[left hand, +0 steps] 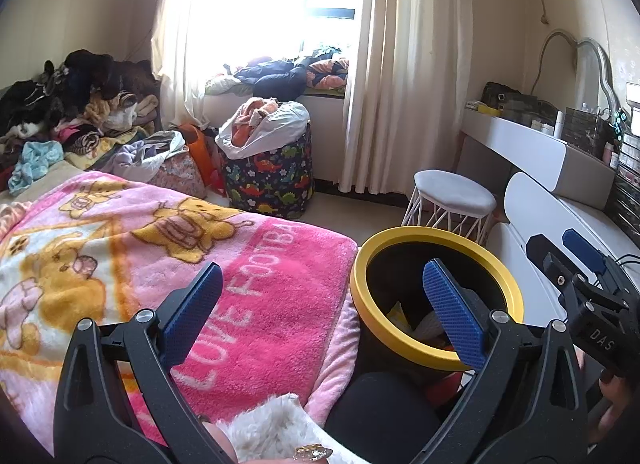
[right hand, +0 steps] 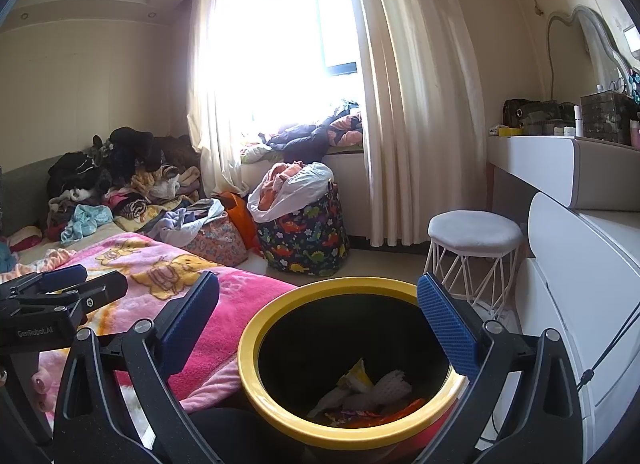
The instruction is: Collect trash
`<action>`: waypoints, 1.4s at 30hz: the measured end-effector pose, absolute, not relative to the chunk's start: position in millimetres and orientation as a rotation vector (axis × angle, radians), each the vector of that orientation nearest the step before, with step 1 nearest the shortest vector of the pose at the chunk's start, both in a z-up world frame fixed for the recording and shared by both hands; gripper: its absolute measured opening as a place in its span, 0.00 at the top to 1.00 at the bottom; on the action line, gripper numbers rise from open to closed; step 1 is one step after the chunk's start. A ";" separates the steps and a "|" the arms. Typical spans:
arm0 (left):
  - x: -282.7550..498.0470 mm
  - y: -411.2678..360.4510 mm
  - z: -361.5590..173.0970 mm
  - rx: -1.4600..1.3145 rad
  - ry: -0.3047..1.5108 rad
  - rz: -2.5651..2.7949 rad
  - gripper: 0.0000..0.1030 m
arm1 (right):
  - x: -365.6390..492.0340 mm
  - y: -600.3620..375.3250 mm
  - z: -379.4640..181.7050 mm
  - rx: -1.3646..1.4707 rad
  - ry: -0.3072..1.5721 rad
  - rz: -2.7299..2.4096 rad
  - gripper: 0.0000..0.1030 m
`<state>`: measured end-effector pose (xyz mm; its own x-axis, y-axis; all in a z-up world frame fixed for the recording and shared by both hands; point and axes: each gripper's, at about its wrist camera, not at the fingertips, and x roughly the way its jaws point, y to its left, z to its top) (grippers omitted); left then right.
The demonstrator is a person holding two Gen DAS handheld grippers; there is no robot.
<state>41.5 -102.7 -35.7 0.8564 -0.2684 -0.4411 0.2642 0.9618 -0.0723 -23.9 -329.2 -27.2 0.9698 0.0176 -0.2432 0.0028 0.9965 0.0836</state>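
Observation:
A black trash bin with a yellow rim [left hand: 420,234] [right hand: 360,287] stands beside the bed. Crumpled wrappers and paper [right hand: 372,388] [left hand: 428,324] lie at its bottom. My left gripper [left hand: 320,300] is open and holds nothing; it hangs over the pink blanket's edge, with its right finger in front of the bin's mouth. My right gripper [right hand: 320,316] is open and holds nothing, straddling the bin's mouth from above. Each gripper shows side-on in the other's view: the right gripper [left hand: 554,242] beyond the bin, the left gripper [right hand: 92,280] over the blanket.
A bed under a pink cartoon blanket [left hand: 260,264] [right hand: 248,284] lies left of the bin. White drawers [right hand: 580,264] stand close on its right. A white stool [right hand: 474,232] and a dinosaur-print basket [right hand: 308,240] are beyond. A fluffy white sleeve [left hand: 268,424] shows below.

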 end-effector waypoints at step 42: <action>42.5 -108.8 -36.7 -0.015 0.477 -0.285 0.11 | -23.5 -332.5 -28.1 0.087 0.247 0.007 0.06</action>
